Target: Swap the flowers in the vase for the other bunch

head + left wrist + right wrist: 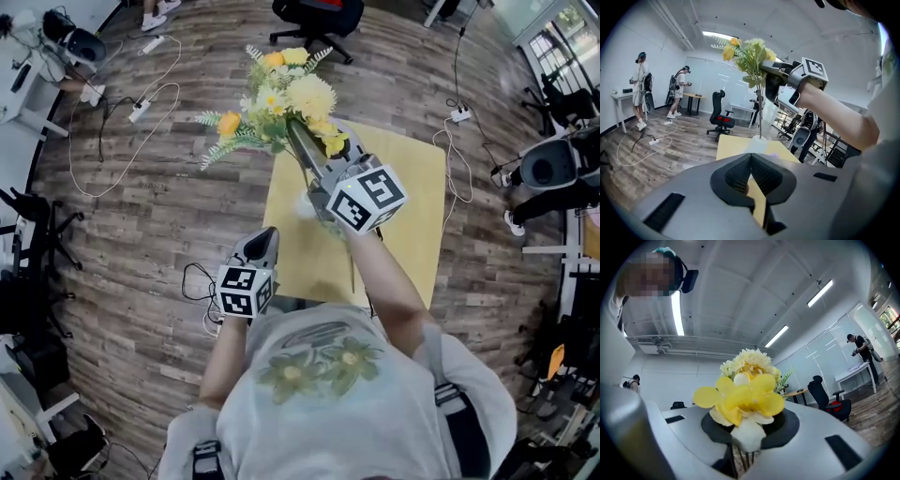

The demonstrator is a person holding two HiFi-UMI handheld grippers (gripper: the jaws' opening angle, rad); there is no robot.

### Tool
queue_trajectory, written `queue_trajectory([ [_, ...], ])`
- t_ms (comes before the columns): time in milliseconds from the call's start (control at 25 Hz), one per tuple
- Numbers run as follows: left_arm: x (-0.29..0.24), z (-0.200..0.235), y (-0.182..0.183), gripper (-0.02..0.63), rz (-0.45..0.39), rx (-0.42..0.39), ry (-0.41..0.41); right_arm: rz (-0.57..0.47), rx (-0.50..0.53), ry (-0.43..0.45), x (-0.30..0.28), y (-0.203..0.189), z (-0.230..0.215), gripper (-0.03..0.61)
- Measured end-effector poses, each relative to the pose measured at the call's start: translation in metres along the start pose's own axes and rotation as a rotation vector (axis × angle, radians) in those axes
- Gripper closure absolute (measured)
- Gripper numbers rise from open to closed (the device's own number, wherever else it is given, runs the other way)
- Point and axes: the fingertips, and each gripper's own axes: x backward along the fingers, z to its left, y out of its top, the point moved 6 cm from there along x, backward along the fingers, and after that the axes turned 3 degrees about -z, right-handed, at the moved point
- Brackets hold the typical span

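**Flowers in right claw, above the vase**

Right claw has its jaws closed to a narrow gap on the stems of the flowers. It pinches them just under the blooms. Seen from the claw's own camera, thin dark stems run down between the jaws. A yellow blossom sits right over the jaw tips, and a pale cream bloom stands beyond it. The heads, yellow, orange and cream with green fern sprigs, fan out past the claw's tips.

Below and just behind this claw stands the vase, a pale, clear one on the table. In the left gripper view the stems hang from the right claw straight down to the vase. Whether their ends are inside it cannot be told.

Left claw hangs lower and nearer the person, off the table's near left corner and well apart from the flowers. Its jaws meet at the tips with nothing between them. Ahead of this claw lie the table edge and the vase. A chair stands farther off, to the left of them.
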Motion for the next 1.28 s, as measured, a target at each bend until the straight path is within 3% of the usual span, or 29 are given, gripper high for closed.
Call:
queue_trajectory([
  [440, -0.005, 0.005, -0.005, 0.597, 0.003, 0.004, 0.007, 0.027, 0.056, -0.022, 0.026, -0.044, -0.005, 0.477],
  [1280, -0.016, -0.004, -0.008, 0.597, 0.025, -0.003, -0.009, 0.167, 0.010, -0.077, 0.075, -0.110, -0.015, 0.476],
])
